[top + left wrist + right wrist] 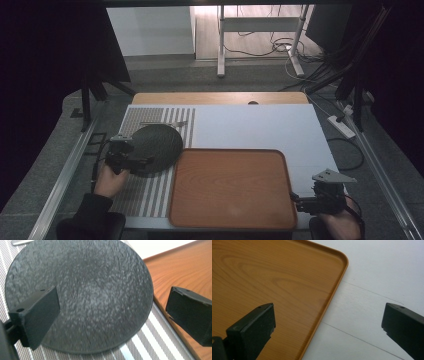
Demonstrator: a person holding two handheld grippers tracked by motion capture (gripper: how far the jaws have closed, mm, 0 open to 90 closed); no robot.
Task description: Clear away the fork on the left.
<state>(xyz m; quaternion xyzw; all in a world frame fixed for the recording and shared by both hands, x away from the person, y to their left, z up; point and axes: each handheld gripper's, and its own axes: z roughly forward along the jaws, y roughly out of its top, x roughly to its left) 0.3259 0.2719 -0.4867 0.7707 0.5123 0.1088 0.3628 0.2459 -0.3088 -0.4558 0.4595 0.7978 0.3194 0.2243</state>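
The bench (260, 125) carries a wooden tray (232, 187), and just left of it, on a striped placemat (150, 195), lies a black round plate (156, 147) — flat, face up, with no long axis and no heading. The left tongs (112, 312) stand released, jaws wide astride the plate's near rim. The likely slip: closing on so thin and flat an edge could skid the plate against the tray's lip. The right tongs (328, 326) gape idle over the tray's corner.
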